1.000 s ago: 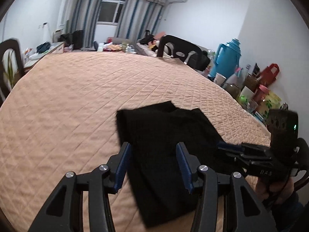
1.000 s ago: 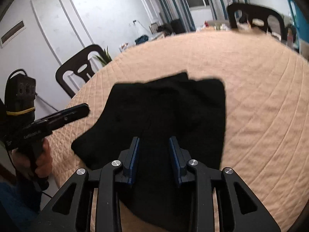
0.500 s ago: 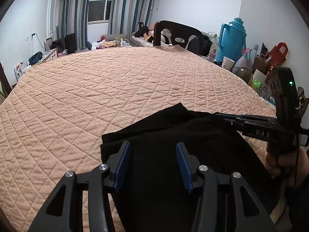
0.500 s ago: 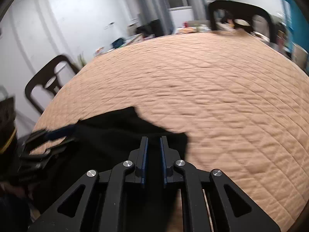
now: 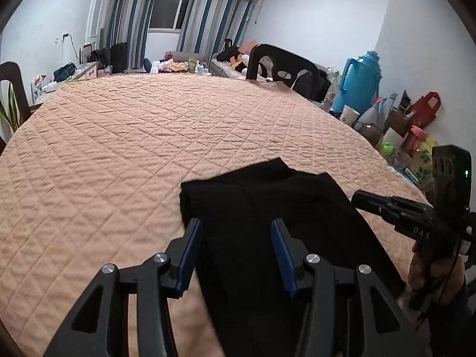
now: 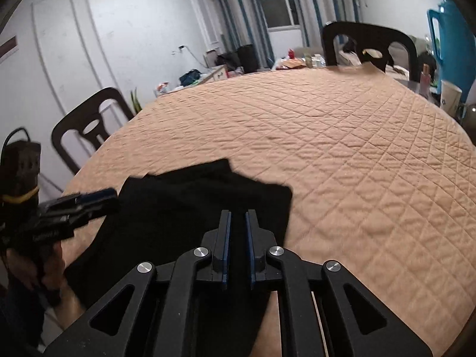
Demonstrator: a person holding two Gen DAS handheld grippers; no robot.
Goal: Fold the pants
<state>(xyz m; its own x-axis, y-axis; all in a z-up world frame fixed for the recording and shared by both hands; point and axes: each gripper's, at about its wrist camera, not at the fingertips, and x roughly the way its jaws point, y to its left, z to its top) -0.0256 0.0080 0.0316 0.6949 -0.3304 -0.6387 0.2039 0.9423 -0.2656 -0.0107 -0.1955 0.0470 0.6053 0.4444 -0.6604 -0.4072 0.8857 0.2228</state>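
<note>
Pants [image 5: 267,208], black and folded into a compact stack, lie at the near edge of the counter [image 5: 134,148], which is covered by a peach quilted cloth. In the left wrist view the left gripper [image 5: 236,238] hangs over the near left part of the stack with its blue-lined fingers [image 5: 190,250] spread wide, nothing between them. The right gripper [image 5: 361,199] shows at the right of that view, its tip just beside the right edge of the pants, held by the right hand [image 5: 431,270]. In the right wrist view the right gripper [image 6: 237,229] sits over the near right part of the pants [image 6: 193,208] with its fingers drawn narrow, a thin gap showing between the blue pads; whether cloth is pinched there cannot be told. The left gripper [image 6: 104,197] appears at the left edge of the stack. A dark chair [image 6: 369,44] stands at the far side, another chair [image 6: 89,125] at the left, and a blue thermos jug [image 5: 360,83] at the far right.
</note>
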